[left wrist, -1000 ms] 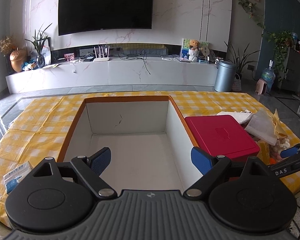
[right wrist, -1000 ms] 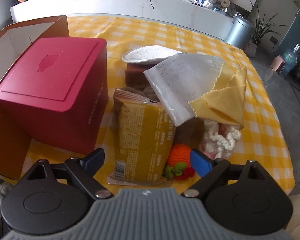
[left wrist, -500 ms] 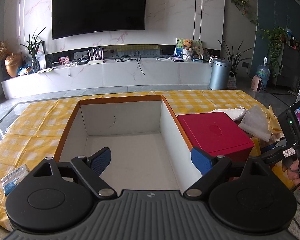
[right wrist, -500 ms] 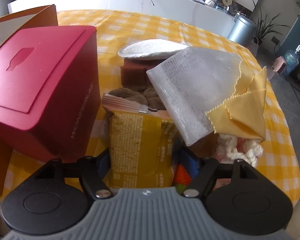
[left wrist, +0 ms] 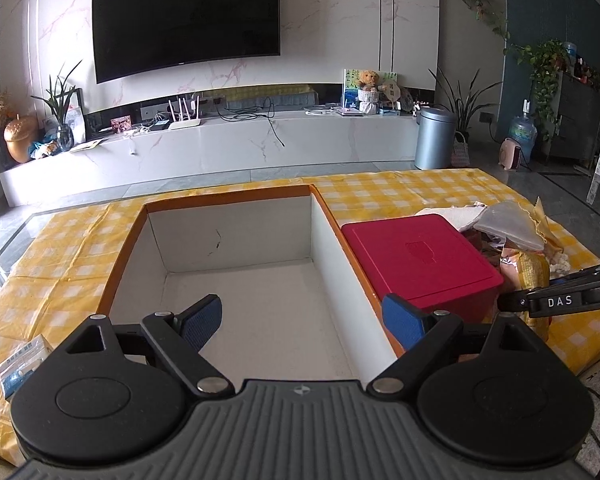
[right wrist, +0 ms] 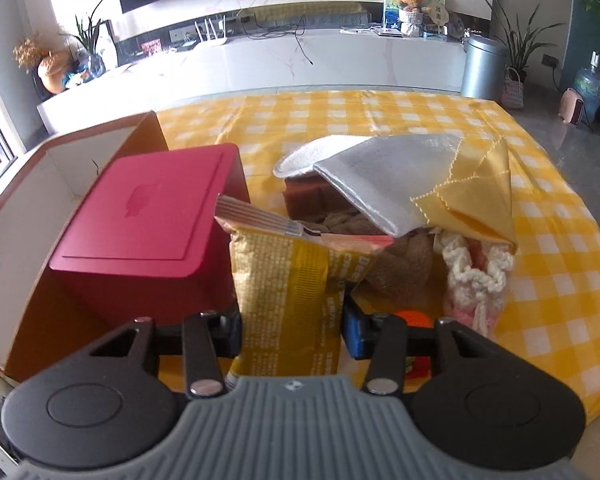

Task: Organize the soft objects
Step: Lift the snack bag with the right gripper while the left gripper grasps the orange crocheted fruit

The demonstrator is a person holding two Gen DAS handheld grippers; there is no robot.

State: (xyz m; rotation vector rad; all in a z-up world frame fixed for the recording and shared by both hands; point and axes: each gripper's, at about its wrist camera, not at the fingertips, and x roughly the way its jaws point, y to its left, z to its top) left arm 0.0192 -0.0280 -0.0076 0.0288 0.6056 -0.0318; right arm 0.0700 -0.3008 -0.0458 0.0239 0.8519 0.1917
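The orange-rimmed box (left wrist: 236,280) sits open on the yellow checked cloth (right wrist: 340,116) with nothing in it, so I judge the sorting has barely begun. The left gripper (left wrist: 300,318) hovers over the near end of the box, its jaws spread wide with nothing between them. Just right of the box stands the red container (right wrist: 148,220), touching the box's outer wall. Beyond the red container, further right of the box, lies the pile: a white-grey cloth (right wrist: 380,184), a folded yellow cloth (right wrist: 476,204), a brown block (right wrist: 304,196) under a white pad (right wrist: 312,154), a cream crocheted piece (right wrist: 476,272) and a small orange knitted thing (right wrist: 416,318). The right gripper (right wrist: 292,330) has just been closing and its pads now press on both sides of the yellow snack packet (right wrist: 284,292), which stands upright against the red container. All of the pile is left to move
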